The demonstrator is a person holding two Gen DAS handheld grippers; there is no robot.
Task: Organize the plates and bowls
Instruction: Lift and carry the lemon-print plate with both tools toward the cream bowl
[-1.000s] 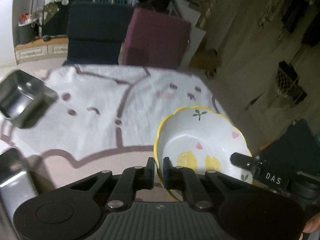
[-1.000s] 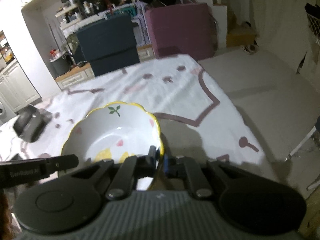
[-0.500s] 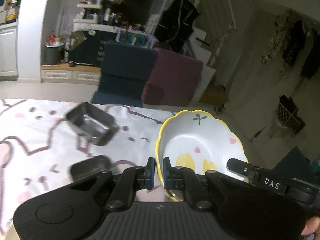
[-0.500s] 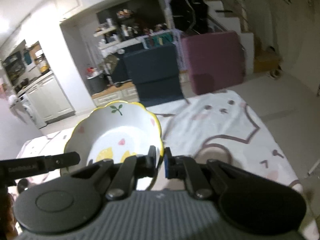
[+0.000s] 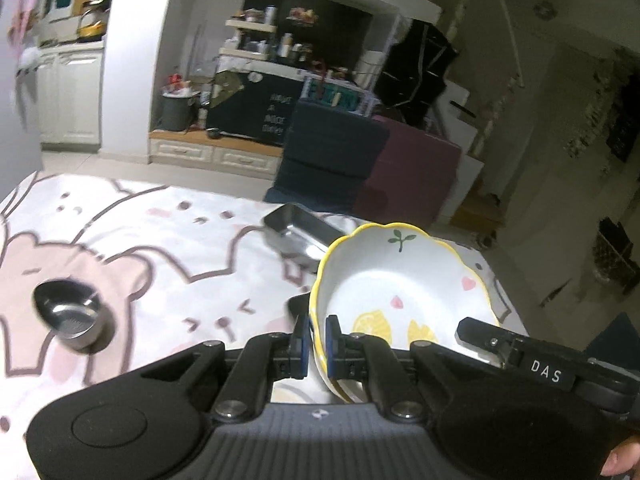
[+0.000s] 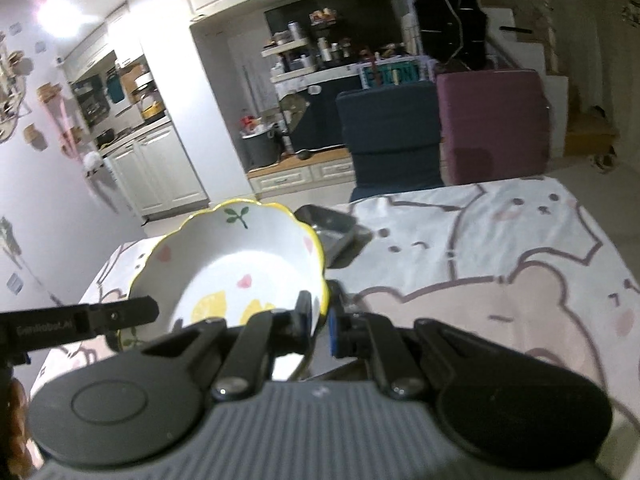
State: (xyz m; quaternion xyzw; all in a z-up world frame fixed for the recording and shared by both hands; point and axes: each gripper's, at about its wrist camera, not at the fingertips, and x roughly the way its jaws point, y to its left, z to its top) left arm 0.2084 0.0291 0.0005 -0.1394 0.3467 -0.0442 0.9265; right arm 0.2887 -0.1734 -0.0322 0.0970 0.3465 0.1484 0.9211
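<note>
Left gripper (image 5: 316,344) and right gripper (image 6: 320,326) are each pinching opposite rims of the bowl (image 5: 404,280); glazed ceramic, likely stiff, slippery, breakable.

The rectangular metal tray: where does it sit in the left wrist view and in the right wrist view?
Left wrist: the rectangular metal tray is centre frame, on the tablecloth just behind the lemon bowl's upper left rim.
Right wrist: the tray is centre frame, behind the bowl's upper right rim.
Shared landmark: the navy chair beyond the table.
</note>
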